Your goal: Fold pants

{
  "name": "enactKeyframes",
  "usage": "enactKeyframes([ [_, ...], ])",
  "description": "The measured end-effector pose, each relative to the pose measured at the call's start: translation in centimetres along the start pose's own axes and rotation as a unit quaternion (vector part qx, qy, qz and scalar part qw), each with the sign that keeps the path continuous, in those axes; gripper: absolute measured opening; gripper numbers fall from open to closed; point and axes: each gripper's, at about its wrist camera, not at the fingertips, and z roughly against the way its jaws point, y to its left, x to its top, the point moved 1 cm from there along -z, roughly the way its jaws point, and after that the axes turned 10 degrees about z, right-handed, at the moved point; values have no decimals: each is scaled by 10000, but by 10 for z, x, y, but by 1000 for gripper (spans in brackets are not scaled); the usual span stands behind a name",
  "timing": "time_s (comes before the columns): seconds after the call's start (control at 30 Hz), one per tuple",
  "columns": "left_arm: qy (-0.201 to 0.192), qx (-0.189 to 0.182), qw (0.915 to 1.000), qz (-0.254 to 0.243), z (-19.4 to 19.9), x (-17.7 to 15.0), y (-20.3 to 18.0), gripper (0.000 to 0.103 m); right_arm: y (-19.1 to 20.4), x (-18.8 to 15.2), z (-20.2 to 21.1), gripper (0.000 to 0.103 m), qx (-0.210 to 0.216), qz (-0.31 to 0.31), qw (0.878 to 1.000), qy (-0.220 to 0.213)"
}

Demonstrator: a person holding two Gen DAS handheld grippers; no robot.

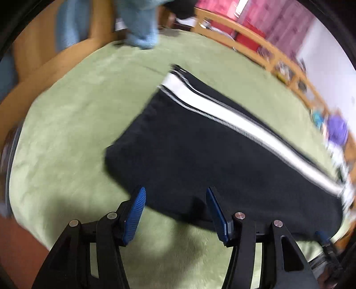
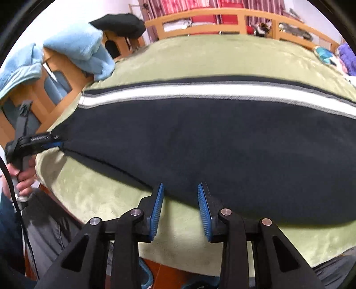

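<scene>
Your left gripper (image 1: 175, 195) sits low at the near hem of the pants (image 1: 211, 151), fingers (image 1: 135, 213) spread wide and released, nothing between the blue pads. The dark cloth edge lies right at the fingertips; touching or just above, you can't tell through the blur. Over on the right gripper (image 2: 180, 191), same story: fingers (image 2: 156, 209) parted, gripping nothing, tips at the near edge of the pants (image 2: 200, 137). From that side your left hand (image 2: 23, 175) shows on its handle, with the left gripper's blue tip at the corner of the cloth. The pants lie flat across the green blanket (image 1: 73, 133) on the bed, white stripe (image 2: 200, 91) running along the far edge. Beyond, a light blue towel (image 2: 75, 49) hangs over the wooden bed rail (image 2: 200, 20).
</scene>
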Motion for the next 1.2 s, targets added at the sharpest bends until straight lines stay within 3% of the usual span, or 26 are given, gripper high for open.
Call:
enactKeyframes([
  [0.1, -146, -137, 9966, 804, 7, -2, 35, 57, -18, 1, 2, 32, -97, -224, 9997, -38],
  [0.23, -1, -479, 9874, 1510, -21, 0, 57, 57, -43, -1, 5, 32, -178, -555, 9983, -25],
  [0.37, -226, -577, 9855, 1578, -33, 11, 52, 54, -66, -9, 18, 32, -333, -768, 9965, -14],
  [0.4, -226, -532, 9842, 1671, -38, 14, 52, 52, -71, -11, 22, 33, -372, -789, 9962, -23],
  [0.5, -243, -446, 9797, 1939, -47, 21, 49, 28, -86, -21, 37, 35, -418, -974, 9943, -126],
  [0.53, -244, -591, 9785, 1961, -48, 24, 49, 14, -87, -22, 38, 35, -424, -1024, 9937, -148],
  [0.63, -388, -793, 9765, 1968, -29, 29, 43, 11, -100, -32, 50, 35, -519, -1226, 9908, -257],
  [0.73, -772, -766, 9824, 1521, 8, 37, 10, 11, -116, -39, 64, 35, -590, -1413, 9874, -407],
  [0.83, -1156, -844, 9874, 673, 53, 45, -57, 11, -135, -41, 81, 35, -687, -1515, 9841, -616],
  [0.9, -1308, -1124, 9849, 179, 77, 45, -106, 11, -148, -42, 93, 35, -775, -1544, 9820, -762],
  [1.03, -1415, -1326, 9782, -741, 110, 25, -205, 11, -176, -51, 120, 35, -828, -1672, 9758, -1139],
  [1.2, -1162, -1686, 9617, -1822, 117, -33, -329, 11, -205, -74, 145, 36, -1018, -1890, 9679, -1309],
])
